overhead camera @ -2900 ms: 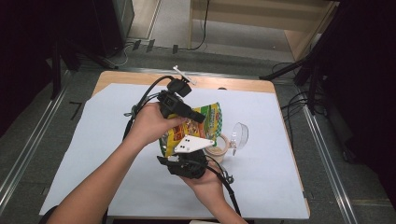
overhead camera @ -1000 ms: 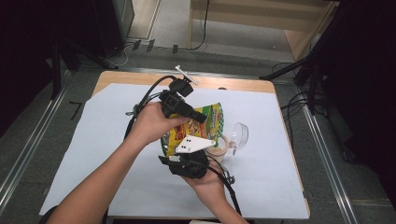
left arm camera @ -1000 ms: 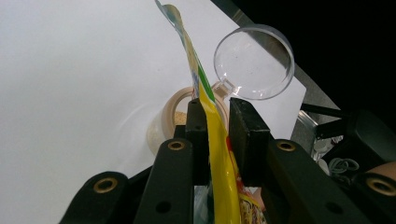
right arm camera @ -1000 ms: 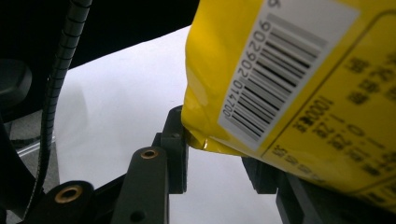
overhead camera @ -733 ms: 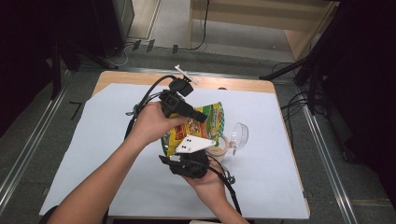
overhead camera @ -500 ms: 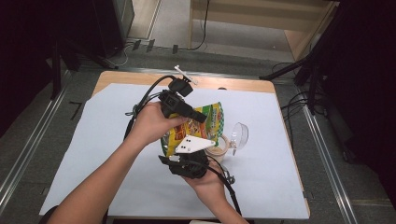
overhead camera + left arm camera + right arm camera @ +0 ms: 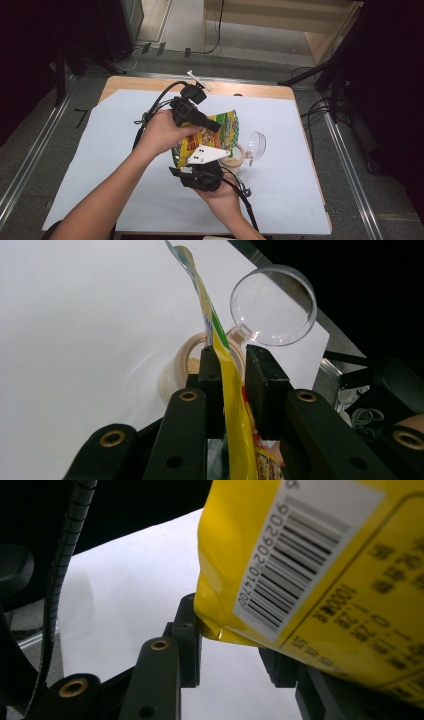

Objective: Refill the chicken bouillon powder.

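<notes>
Left gripper view, nearest: left gripper [image 7: 231, 375] clamped on the yellow bag [image 7: 235, 415], jar [image 7: 187, 367] just beyond the jaws, clear lid [image 7: 274, 305] past it. Best kept tilted, mouth over the jar, pouring slowly. High view: right gripper [image 7: 200, 172] pinching the bag's lower corner [image 7: 220, 625] from below.

The high view looks down on the yellow bag [image 7: 207, 137] from well above; both gripper views sit close against that same bag [image 7: 235, 405] [image 7: 310, 580].
</notes>
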Action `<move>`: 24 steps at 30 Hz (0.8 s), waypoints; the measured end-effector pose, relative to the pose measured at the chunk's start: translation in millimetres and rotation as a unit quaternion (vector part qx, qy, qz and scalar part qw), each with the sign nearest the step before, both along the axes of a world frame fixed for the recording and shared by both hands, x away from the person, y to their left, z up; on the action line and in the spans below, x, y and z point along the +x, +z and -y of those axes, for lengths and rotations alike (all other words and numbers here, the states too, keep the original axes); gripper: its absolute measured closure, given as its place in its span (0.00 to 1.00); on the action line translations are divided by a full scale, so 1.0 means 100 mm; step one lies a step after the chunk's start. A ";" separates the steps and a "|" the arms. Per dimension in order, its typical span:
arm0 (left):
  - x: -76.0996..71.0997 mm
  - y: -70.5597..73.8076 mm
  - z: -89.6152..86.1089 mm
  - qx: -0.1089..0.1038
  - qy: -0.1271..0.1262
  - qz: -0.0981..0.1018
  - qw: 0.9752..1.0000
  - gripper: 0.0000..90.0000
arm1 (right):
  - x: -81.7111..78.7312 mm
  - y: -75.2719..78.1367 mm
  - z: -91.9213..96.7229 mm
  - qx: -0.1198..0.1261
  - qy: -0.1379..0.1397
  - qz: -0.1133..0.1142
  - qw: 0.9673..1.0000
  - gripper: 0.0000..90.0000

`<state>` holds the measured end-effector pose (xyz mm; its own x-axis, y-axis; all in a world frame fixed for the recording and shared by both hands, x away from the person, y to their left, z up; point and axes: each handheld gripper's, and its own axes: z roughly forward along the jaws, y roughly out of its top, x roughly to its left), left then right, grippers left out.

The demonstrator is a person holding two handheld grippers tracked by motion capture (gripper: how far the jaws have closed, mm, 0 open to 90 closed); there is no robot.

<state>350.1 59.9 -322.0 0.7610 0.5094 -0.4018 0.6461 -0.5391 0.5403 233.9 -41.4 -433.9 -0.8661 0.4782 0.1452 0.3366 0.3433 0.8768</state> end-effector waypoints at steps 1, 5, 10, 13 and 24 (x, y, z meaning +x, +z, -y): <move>0.00 0.00 0.00 0.001 -0.001 0.001 1.000 0.88 | 0.00 -0.01 0.00 -0.001 -0.002 0.000 1.000 0.73; -0.01 0.00 0.01 0.000 -0.001 0.000 1.000 0.88 | -0.01 -0.01 0.01 -0.001 -0.003 -0.001 1.000 0.74; -0.01 0.01 0.03 0.003 -0.004 0.000 1.000 0.88 | -0.02 -0.01 0.00 0.004 -0.007 -0.001 1.000 0.74; -0.02 0.03 0.04 0.004 -0.004 0.003 1.000 0.88 | -0.02 0.00 0.01 0.004 -0.008 0.004 1.000 0.74; -0.01 0.07 0.06 0.004 -0.004 0.004 1.000 0.88 | -0.02 0.03 0.02 0.010 -0.009 0.001 1.000 0.74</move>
